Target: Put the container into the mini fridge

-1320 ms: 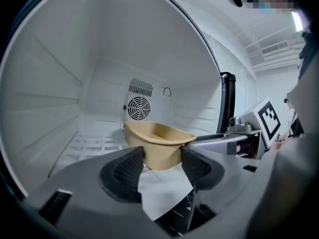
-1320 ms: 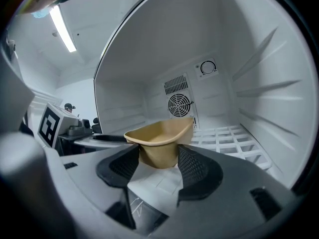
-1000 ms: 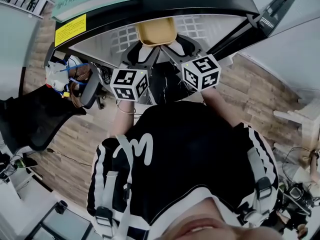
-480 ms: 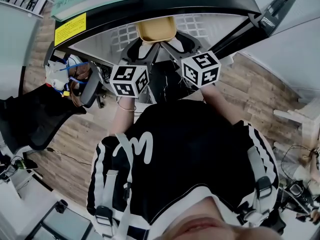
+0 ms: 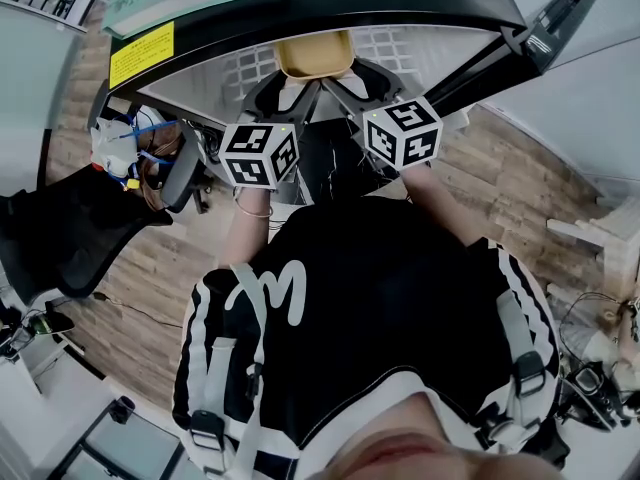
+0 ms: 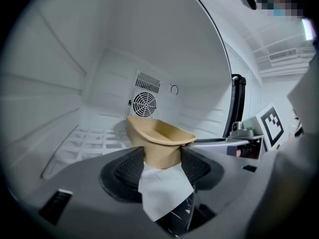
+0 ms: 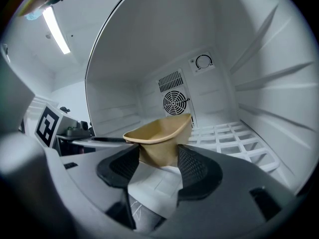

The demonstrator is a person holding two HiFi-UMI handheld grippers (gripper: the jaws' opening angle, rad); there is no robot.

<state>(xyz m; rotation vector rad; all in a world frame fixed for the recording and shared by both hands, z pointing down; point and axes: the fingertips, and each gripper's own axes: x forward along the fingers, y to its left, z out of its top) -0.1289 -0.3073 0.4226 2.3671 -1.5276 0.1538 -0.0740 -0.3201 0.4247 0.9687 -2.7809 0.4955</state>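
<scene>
Gripping from the left, the left gripper (image 6: 162,164) has its two ribbed black jaws pressed against opposite sides of the narrow base of a shallow tan container (image 6: 160,137) that looks like moulded fibre, so it is clamped on that end and not empty. The container hangs in the mouth of the black, white-lined mini fridge (image 5: 205,80), above the white wire shelf (image 6: 92,139) and in front of the round fan grille (image 6: 145,104) on the back wall. Whether its underside touches the shelf cannot be told. On the right, the right gripper (image 7: 158,164) is clamped the same way on the other end, jaws flat against the tapered lower wall just under the flared rim. Judging by its thin walls and matte surface, the container is light and not slippery, so the ribbed pads should grip it well. It is probably only moderately stiff, and hard squeezing could buckle or crease the sides. The base, where both tools already sit, seems the firmest place to take hold, since the thin rim would likely bend. It looks empty, so tipping matters little. With open gaps in the shelf, it should be set down level before either hold is eased.
</scene>
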